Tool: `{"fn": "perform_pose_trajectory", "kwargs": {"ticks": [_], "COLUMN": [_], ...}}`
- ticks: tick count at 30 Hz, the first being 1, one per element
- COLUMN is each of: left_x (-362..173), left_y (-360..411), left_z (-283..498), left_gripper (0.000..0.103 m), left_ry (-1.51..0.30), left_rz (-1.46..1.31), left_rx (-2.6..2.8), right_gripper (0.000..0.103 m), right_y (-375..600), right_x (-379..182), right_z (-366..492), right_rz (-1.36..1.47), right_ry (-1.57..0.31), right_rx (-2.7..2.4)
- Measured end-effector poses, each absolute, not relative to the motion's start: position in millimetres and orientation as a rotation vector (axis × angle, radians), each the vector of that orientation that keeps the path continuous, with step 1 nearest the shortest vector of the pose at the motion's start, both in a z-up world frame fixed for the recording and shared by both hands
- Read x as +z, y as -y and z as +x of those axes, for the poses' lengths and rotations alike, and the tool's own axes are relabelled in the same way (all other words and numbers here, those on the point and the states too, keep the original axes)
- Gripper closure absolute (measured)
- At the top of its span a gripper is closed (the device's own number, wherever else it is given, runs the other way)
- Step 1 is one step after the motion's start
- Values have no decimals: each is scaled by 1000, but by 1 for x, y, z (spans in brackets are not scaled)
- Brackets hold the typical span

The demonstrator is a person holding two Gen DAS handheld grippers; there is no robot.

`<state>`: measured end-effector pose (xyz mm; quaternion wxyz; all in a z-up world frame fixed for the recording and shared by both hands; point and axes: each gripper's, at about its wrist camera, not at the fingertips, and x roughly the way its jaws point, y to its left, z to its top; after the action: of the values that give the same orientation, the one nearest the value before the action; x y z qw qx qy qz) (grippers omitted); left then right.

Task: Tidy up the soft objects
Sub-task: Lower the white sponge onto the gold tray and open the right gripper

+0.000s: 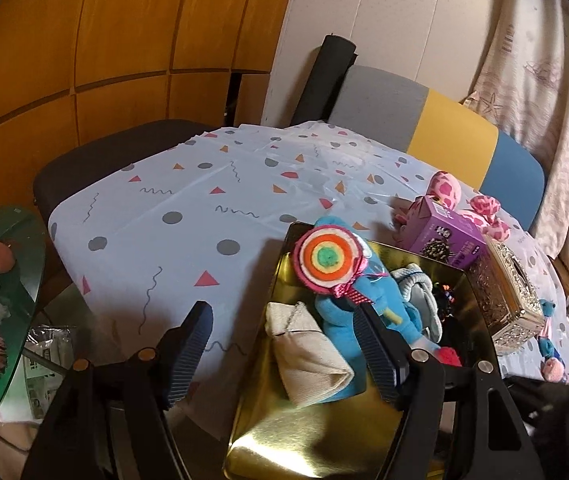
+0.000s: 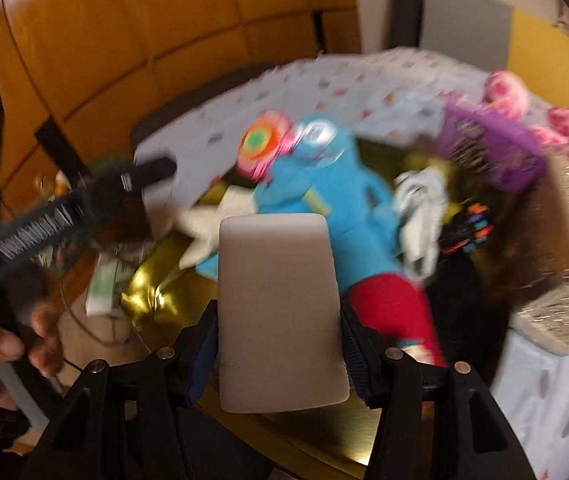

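A gold tray (image 1: 324, 440) on the patterned tablecloth (image 1: 188, 216) holds a blue plush (image 1: 336, 312) with a felt lollipop (image 1: 326, 260), a beige pouch (image 1: 308, 360), pale socks (image 1: 420, 292) and something red (image 2: 396, 308). My left gripper (image 1: 284, 352) hangs open over the tray's left edge; the pouch lies below it, untouched. In the blurred right wrist view, my right gripper (image 2: 280, 356) is shut on a pale grey foam block (image 2: 280, 312) above the tray (image 2: 156, 292), in front of the blue plush (image 2: 336, 208).
Right of the tray stand a purple box (image 1: 448, 232), a pink spotted plush (image 1: 448, 188) and a silver tissue box (image 1: 512, 304). A small plush (image 1: 552, 344) lies at the table's right edge. A cluttered green glass side table (image 1: 12, 280) is on the left. A chair (image 1: 452, 136) stands behind.
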<state>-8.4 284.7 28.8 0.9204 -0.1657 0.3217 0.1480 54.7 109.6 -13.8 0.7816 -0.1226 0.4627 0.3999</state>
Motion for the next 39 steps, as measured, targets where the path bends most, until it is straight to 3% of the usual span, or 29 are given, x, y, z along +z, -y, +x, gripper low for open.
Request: {"fn": "perform_pose_trajectory", "kwargs": {"ticks": [5,8,11,27,39], "left_x": [24,24,27,35,42], "left_y": [-285,-281,-278,-228,-169], "left_z": [-8,-7,-8,-4,4], "left_gripper": [27,26,26,26,26], "left_ry": [-675,-676,-670,-687,-704], "left_rz": [-338,-331,-321,-204,-55], "left_rx": [296,287,279,161,36], "right_gripper": [43,28,23,23,23], "right_y": [-120,-117,-112,-40,80], "right_x": [-40,-40,-32,20,33], "right_z": [55,53,51,52,85], "right_rz": [-333,-318,-299,-196,-101], "right_ry": [-1051,-1042,-1025,-898,-859], "right_rx": [836,846,850,746,439]}}
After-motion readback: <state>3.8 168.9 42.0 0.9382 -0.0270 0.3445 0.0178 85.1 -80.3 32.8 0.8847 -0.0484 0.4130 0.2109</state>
